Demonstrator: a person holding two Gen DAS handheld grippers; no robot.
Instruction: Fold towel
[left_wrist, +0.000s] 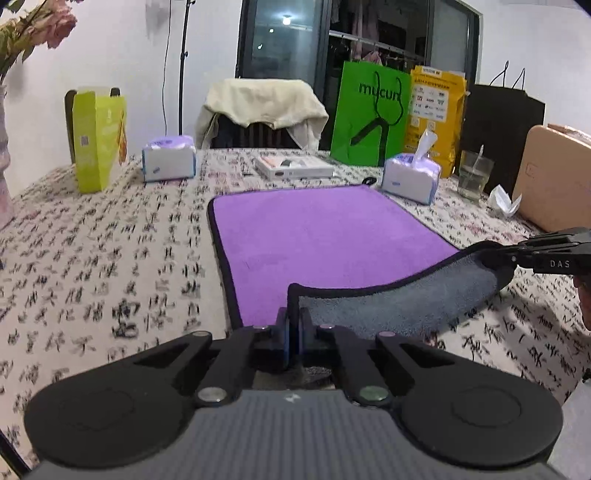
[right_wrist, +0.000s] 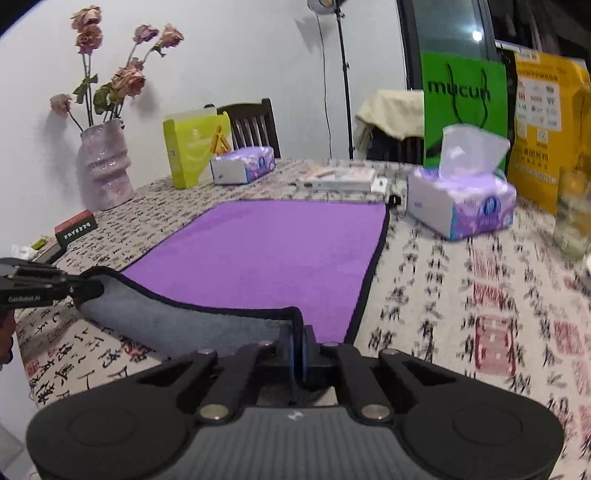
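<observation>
The near corners of the purple, black-edged towel (left_wrist: 325, 236) are pinched by the closed left claw (left_wrist: 294, 332) and right claw (right_wrist: 298, 343), its grey underside lifted off the calligraphy-print counter (left_wrist: 110, 266).

Left claw (left_wrist: 293, 332) pinching towel (left_wrist: 325, 236) corner (lifted).

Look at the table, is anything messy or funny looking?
Mostly the towel: its near edge is lifted and curled, grey underside showing, because the left gripper and right gripper pinch its corners mid-fold. A crumpled white scrap lies beside the glass. Nothing looks spilled or broken.
</observation>
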